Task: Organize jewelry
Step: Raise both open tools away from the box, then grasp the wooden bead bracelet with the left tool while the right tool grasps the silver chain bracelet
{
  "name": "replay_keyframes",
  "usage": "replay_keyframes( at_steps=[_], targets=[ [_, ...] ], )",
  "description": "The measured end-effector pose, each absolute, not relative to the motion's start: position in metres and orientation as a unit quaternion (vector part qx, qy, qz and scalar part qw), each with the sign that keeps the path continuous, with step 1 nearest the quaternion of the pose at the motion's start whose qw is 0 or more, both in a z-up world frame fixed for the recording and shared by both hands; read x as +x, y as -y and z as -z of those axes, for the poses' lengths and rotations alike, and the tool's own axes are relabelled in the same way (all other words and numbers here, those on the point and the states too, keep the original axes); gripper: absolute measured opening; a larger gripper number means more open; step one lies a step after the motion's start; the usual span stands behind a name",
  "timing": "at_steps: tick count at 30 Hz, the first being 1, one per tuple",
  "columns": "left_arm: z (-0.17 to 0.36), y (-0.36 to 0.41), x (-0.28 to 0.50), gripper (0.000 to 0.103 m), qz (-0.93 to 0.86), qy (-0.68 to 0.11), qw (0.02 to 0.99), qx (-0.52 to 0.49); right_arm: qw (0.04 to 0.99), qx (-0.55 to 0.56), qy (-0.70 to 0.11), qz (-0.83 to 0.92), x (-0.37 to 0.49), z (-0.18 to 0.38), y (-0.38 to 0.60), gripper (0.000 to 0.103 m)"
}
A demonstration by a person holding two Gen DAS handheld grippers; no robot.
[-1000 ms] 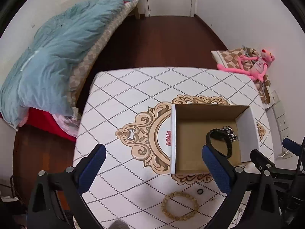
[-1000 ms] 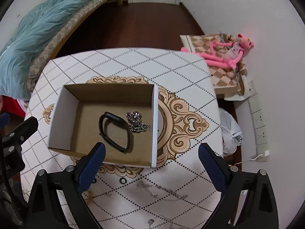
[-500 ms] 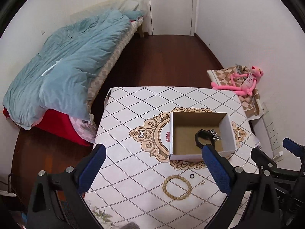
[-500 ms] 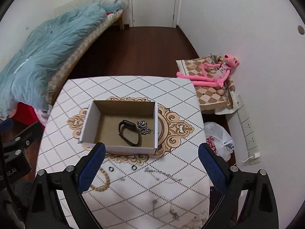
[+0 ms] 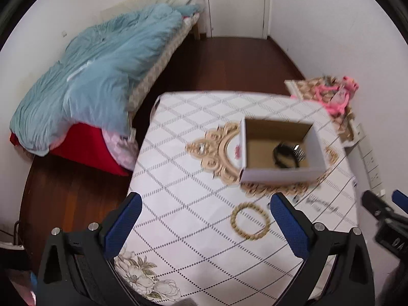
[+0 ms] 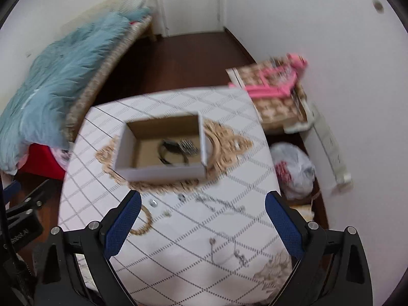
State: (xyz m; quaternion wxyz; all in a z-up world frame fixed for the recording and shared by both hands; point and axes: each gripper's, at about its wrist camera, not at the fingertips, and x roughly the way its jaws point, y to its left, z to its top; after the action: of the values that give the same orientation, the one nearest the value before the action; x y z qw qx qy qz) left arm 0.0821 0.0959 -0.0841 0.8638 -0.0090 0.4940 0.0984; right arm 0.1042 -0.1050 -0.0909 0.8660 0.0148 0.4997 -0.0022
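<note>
A patterned bench [image 5: 193, 204] carries an open box [image 5: 280, 173], its long side running left to right, with a black band [image 5: 281, 153] inside. Only the right view shows the thin chains [image 6: 219, 204]. Left claw [image 5: 205, 225] and right claw [image 6: 202, 223] both gape wide, empty.

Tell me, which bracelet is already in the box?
The black bracelet lies inside the box, beside a silver chain. The beaded bracelet is out on the table.

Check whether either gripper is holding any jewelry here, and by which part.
Nothing is held: the left gripper and right gripper are both open, fingers empty.
</note>
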Motion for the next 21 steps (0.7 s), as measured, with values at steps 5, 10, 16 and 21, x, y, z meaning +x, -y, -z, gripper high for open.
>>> replay_keyframes(
  at_steps=[5,10,16,21],
  targets=[
    [0.142,-0.096,0.081,0.102,-0.1,-0.543,0.834,-0.013,0.836,0.057,-0.544,0.037,0.094,0.148,0.14,0.099],
    [0.195,-0.094,0.082,0.092,-0.084,-0.59,0.802,-0.042,0.806,0.079,-0.582,0.075,0.084,0.202,0.169,0.099],
    [0.233,-0.081,0.1,0.085,-0.054,-0.626,0.774,-0.079,0.796,0.081,-0.593,0.095,0.086,0.225,0.182,0.099],
    [0.246,-0.07,0.112,0.078,-0.062,-0.629,0.773,-0.054,0.795,0.083,-0.592,0.101,0.097,0.226,0.19,0.099]
  ],
)
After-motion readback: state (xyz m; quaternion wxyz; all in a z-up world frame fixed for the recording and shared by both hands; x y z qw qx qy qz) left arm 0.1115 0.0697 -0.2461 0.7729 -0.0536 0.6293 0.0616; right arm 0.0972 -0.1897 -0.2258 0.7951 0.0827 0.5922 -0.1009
